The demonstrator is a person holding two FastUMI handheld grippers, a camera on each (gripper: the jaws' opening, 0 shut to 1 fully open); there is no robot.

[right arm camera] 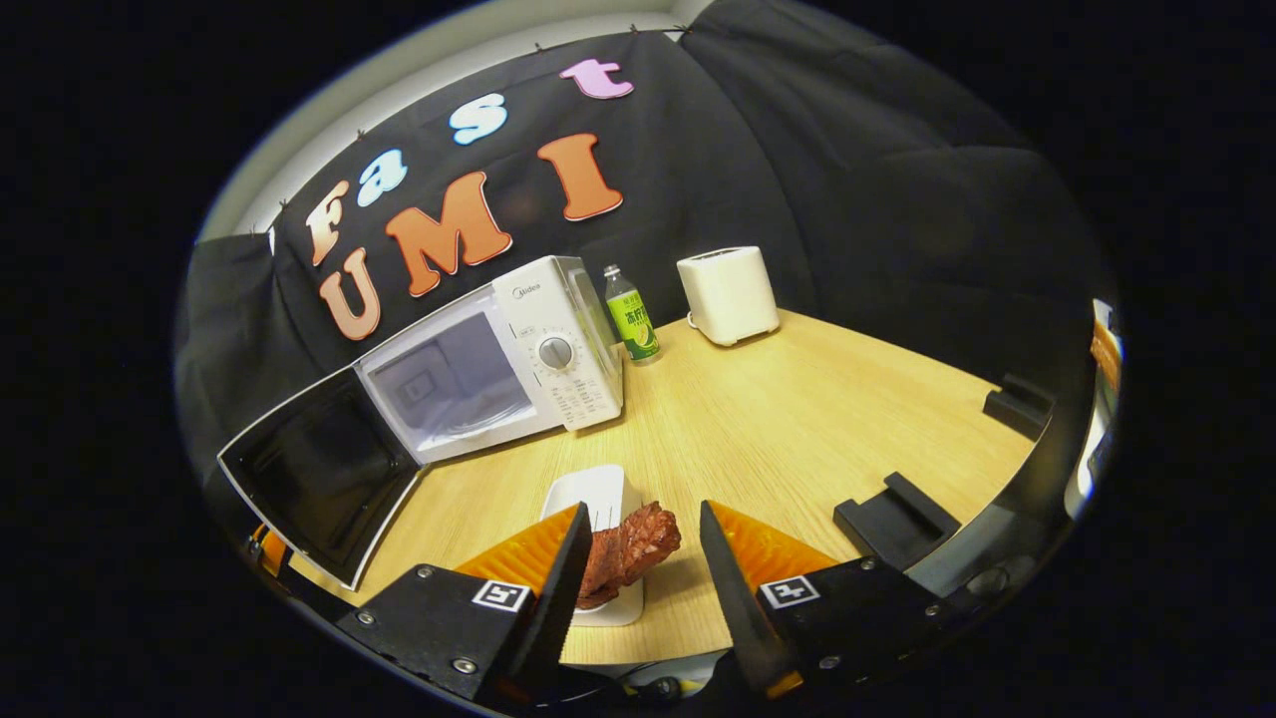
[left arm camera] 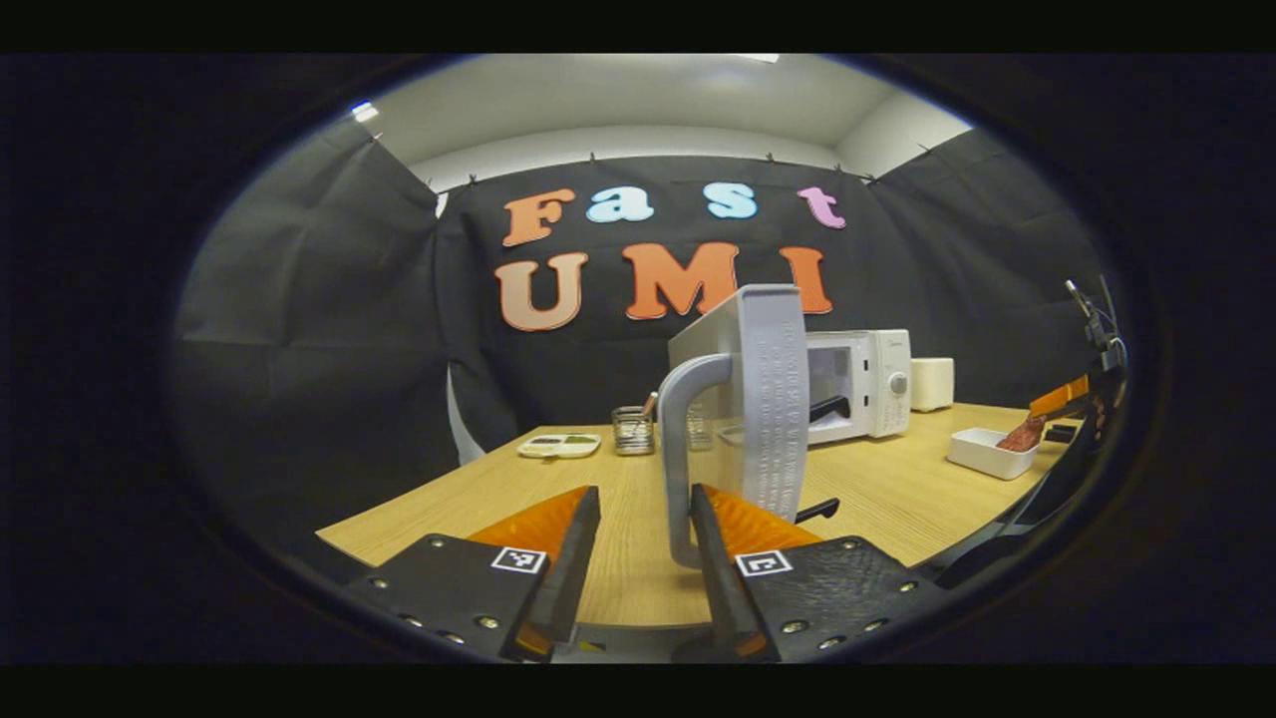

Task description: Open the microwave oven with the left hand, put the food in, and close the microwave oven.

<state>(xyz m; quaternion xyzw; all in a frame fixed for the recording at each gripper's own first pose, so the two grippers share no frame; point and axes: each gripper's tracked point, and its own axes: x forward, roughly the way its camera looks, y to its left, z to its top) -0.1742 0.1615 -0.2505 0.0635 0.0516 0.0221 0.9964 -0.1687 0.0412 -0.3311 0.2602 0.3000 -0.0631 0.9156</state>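
wooden table point(right arm camera: 797, 399) bears white microwave point(right arm camera: 538, 349), door point(right arm camera: 319, 474) swung open.

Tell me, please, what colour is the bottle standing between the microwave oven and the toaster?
Green, with a white cap: the bottle shows best in the right gripper view.

Bright overhead light, sharp focus, fisheye-warped edges.

The microwave point(right arm camera: 498, 369) carries a Midea logo (bottle label illegible).
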